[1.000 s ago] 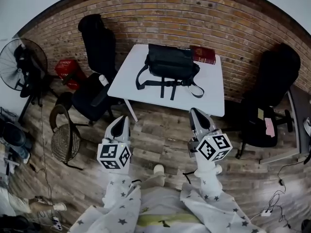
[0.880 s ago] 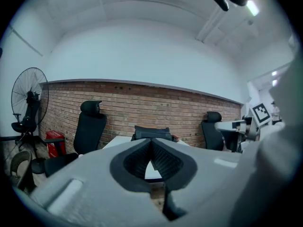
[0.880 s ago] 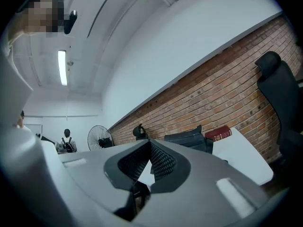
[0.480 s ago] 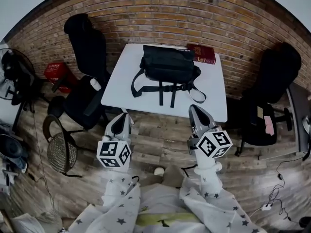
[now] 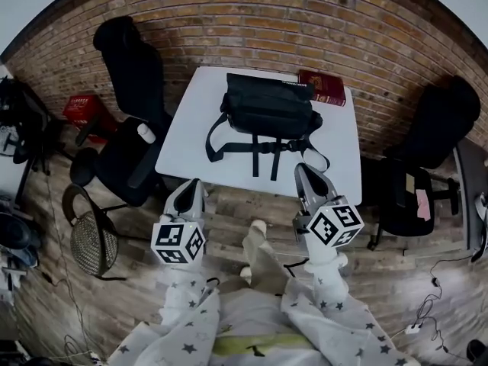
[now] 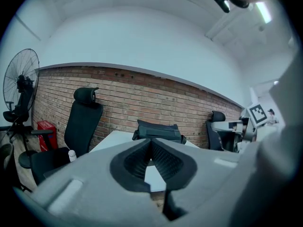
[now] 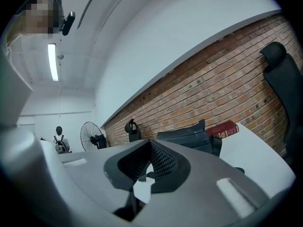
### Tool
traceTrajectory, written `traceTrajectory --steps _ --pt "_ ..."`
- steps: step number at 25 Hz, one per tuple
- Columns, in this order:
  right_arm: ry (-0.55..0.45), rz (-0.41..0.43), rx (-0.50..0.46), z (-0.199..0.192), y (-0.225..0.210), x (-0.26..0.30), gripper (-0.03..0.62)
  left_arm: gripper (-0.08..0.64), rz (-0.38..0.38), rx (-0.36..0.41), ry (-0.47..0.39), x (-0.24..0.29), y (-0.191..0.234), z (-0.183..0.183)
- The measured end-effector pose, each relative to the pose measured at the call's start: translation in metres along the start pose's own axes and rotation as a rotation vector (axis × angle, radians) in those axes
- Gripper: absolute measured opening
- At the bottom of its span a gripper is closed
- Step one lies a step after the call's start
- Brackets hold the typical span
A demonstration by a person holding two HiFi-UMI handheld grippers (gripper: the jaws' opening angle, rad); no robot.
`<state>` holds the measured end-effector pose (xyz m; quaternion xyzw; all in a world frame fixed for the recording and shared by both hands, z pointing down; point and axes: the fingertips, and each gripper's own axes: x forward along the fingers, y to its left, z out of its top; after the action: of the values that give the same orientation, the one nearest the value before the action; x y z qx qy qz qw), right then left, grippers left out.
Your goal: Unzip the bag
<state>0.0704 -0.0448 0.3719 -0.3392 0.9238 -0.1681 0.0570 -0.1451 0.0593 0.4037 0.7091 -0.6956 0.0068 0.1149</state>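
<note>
Since bag [image 5: 271, 105] lies on table [image 5: 187, 132] beyond reach, left gripper [image 5: 192, 186] and right gripper [image 5: 305, 171] hang short of table, clenched empty

I count one black bag [image 5: 271, 105] and one red book [image 5: 324, 88] on the single white tabletop [image 5: 187, 139]. Two black office chairs flank that tabletop: a left chair [image 5: 126, 59] and a right chair [image 5: 438, 124]. Before it I hold two tools: a left hand-held gripper [image 5: 194, 184] and a right hand-held gripper [image 5: 303, 171].
</note>
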Motion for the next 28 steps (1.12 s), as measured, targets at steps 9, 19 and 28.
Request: traceTrajectory --steps 9,19,28 --pt "0.012 0.052 -0.001 0.013 -0.021 0.085 0.008 -0.002 0.022 -0.012 -0.013 0.068 0.036 0.022" --pt "0.034 0.061 0.023 0.022 -0.061 0.145 0.008 -0.002 0.02 -0.02 -0.006 0.13 0.054 0.038" --pt "0.077 0.16 0.025 -0.003 -0.062 0.193 0.008 -0.002 -0.011 -0.008 0.021 0.184 0.069 0.042"
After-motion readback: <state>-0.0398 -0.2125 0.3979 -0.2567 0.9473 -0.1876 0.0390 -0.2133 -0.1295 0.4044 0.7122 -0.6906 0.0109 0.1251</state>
